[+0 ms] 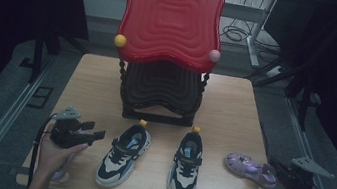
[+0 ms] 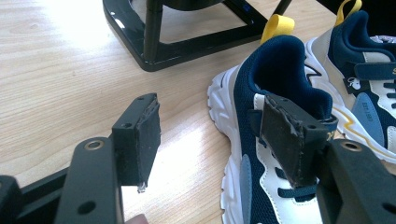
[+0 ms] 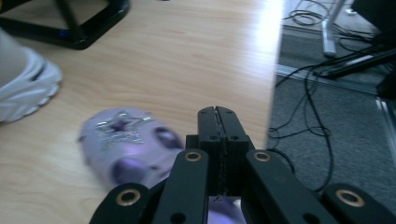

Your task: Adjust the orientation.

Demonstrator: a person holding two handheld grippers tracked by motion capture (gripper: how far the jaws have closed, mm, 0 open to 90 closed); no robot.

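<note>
Two navy-and-white sneakers stand side by side at the table's front, the left one (image 1: 124, 156) (image 2: 275, 60) and the right one (image 1: 186, 168) (image 2: 373, 79). A purple sandal (image 1: 246, 168) (image 3: 126, 140) lies to their right. My left gripper (image 1: 95, 131) (image 2: 210, 105) is open just left of the left sneaker, with one jaw in front of the shoe's collar and nothing between the pads. My right gripper (image 1: 274, 166) (image 3: 217, 112) is shut at the sandal's heel end, pads together above it. Whether it pinches a strap is hidden.
A shoe rack with a red wavy top (image 1: 170, 19) and a dark lower shelf (image 1: 159, 90) stands at the back middle; its black base (image 2: 187, 42) (image 3: 79, 28) is close behind the sneakers. A pale purple thing (image 1: 61, 174) lies under my left hand. The table's right edge (image 3: 273, 93) is near, with cables beyond.
</note>
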